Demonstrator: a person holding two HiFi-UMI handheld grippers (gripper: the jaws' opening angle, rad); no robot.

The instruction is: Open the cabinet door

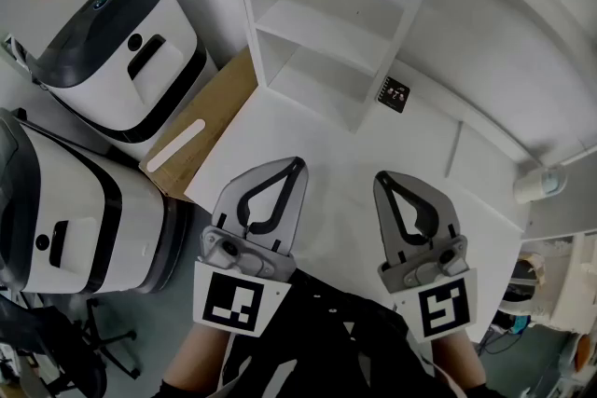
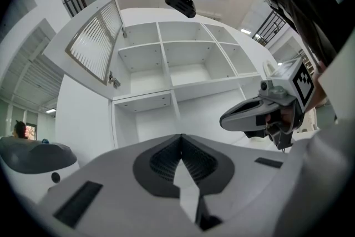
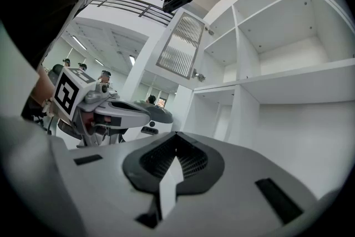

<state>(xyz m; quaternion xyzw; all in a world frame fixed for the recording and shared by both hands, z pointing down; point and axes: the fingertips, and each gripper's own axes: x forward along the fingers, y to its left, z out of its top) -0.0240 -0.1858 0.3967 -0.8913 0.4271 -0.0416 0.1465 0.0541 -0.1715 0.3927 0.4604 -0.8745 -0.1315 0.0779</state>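
Plainly, the cabinet door (image 2: 95, 43) stands swung wide open at the far upper left of the white cabinet (image 2: 161, 50). It is a louvred panel in a frame, hinged on the cabinet's left edge, with the rows of square compartments exposed to its right. Both tools hang near the person, short of the cabinet front and well apart from the door. The left gripper (image 1: 298, 163) is clenched, its tips pressed together on nothing. The right gripper (image 1: 381, 178) beside it is likewise closed and empty.

From the head view only a corner of the door shows, cut off by the top left edge, and I cannot make out a handle in any view. The cabinet's right end runs out of frame. A small black tag (image 1: 394, 94) sits on one upright, its print too small to read.

To the left stand two white-and-black machines (image 1: 126, 51), with a brown board (image 1: 219, 112) between them and the cabinet. Farther off the room is white, with a railed gallery (image 3: 125, 5) overhead.
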